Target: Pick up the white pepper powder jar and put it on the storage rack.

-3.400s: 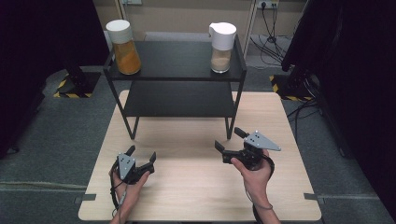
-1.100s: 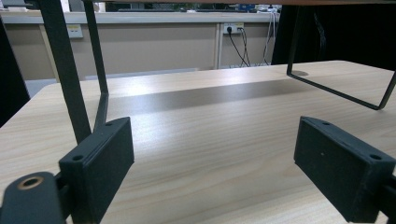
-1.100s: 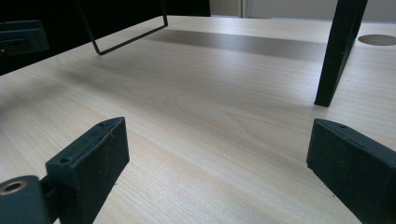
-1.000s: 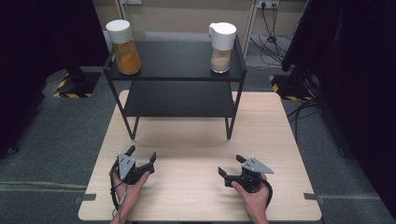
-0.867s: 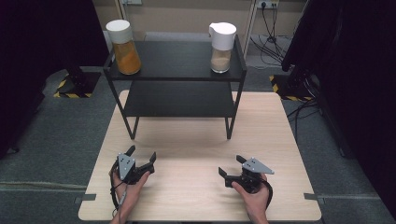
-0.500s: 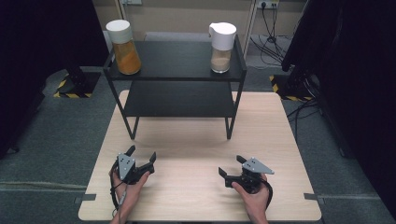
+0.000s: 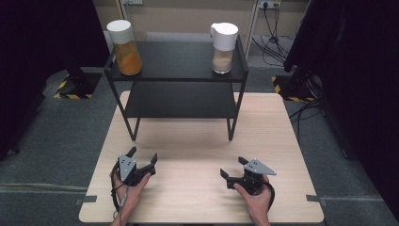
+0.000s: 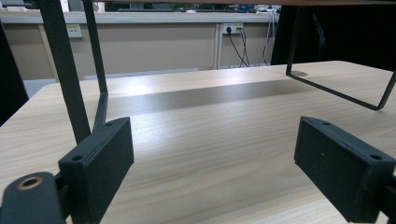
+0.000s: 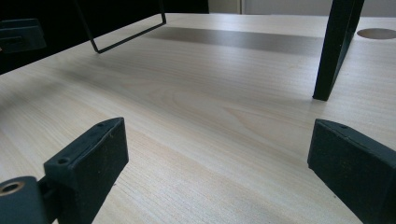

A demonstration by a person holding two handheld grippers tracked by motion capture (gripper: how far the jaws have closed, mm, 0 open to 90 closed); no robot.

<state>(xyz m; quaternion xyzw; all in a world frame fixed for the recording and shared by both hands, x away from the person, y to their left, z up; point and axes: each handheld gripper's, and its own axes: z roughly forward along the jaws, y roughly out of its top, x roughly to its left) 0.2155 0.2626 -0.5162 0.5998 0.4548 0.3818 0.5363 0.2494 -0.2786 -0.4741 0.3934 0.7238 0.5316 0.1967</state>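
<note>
Left hand-held gripper rests released on the pale wooden surface, the right hand-held gripper likewise. The white-lidded jar of orange powder and white-lidded beige-grain jar stand on the black metal shelf. Likely pre-reach; next, lift toward a jar.

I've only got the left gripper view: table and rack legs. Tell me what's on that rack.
Observer: Two jars stand on the top shelf: an orange jar at its left end and a beige jar at its right end.
Operator: Report the right claw.
Observer: The right claw is open and holds nothing, low over the table near the front edge.
Operator: Describe the lids.
Observer: Both lids are white; the beige jar's has a spout.
</note>
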